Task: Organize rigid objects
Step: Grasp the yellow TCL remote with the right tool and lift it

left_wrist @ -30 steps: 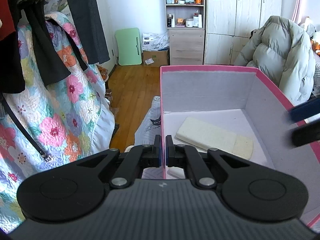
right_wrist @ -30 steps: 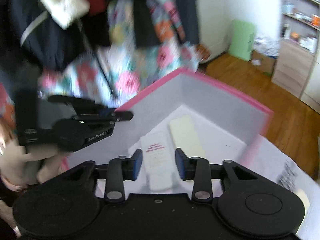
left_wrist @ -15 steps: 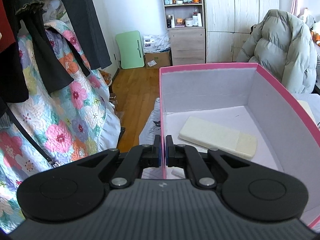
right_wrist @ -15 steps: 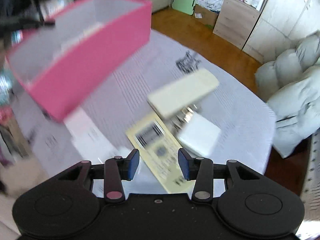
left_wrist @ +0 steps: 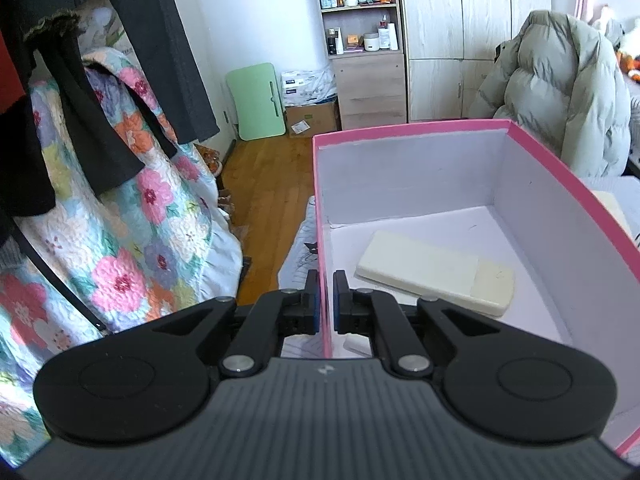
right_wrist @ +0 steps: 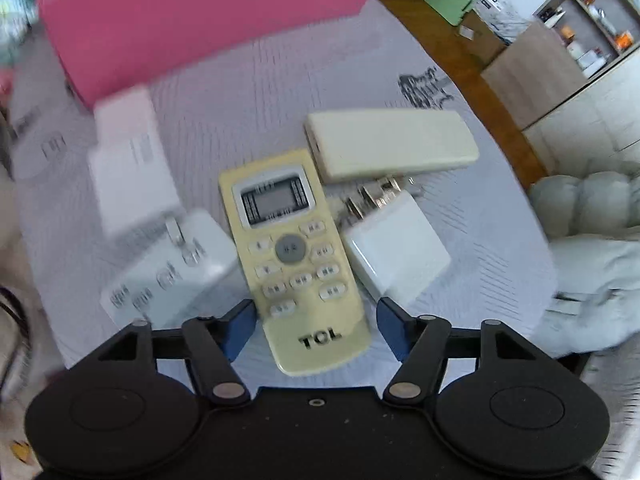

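the left gripper (left_wrist: 326, 300) pinches the pink cardboard box (left_wrist: 560, 172) wall. the right gripper (right_wrist: 316, 328), jaws spread, straddles the yellowed tcl remote control (right_wrist: 296, 256). lower squarely, then close across its narrow sides.

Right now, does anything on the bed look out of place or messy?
Yes: the cream remote lies askew, its edge resting on the charger's prongs, and the TCL remote is wedged between two chargers.

left gripper (left_wrist: 326, 300): black linkages, silver pivot screws, ribbed grey body | right gripper (right_wrist: 316, 326): black, blue pads (right_wrist: 239, 330)
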Available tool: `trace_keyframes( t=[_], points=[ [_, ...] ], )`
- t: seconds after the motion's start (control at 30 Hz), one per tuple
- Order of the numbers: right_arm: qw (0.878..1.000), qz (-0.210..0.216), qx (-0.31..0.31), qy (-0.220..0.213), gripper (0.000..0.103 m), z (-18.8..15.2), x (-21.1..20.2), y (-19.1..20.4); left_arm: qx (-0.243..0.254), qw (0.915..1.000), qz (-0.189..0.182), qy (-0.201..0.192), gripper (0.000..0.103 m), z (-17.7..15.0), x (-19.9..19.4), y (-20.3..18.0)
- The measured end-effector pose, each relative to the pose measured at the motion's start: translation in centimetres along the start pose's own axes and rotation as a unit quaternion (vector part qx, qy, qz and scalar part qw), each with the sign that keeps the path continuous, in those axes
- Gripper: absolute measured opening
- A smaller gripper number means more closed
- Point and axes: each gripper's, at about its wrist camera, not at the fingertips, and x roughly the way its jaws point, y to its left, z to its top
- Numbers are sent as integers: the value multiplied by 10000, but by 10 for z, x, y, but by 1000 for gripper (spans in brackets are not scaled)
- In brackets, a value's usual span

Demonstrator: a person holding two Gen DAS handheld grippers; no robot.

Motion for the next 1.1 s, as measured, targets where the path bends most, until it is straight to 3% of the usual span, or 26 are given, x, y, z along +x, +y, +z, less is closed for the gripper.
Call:
trace_keyframes(
  t=[0.23, 0.63, 0.87, 1.0, 1.1],
  points=[
    [9870, 505, 1520, 136, 67, 2, 3, -21, -158, 9998, -101, -4, 5, 0, 1, 5],
    [9943, 50, 946, -492, 70, 25, 7, 5, -163, 9998, -106, -3, 5, 0, 2, 6],
    [9974, -432, 227, -533, 67, 47, 10, 29, -165, 9998, -112, -5, 5, 0, 2, 8],
    [9974, -274, 409, -521, 66, 60, 16, 23, -178, 9998, -125, -6, 5, 0, 2, 8],
    [9960, -452, 619, -468, 65, 65, 15, 23, -164, 9998, -108, -2, 5, 0, 2, 9]
  ],
)
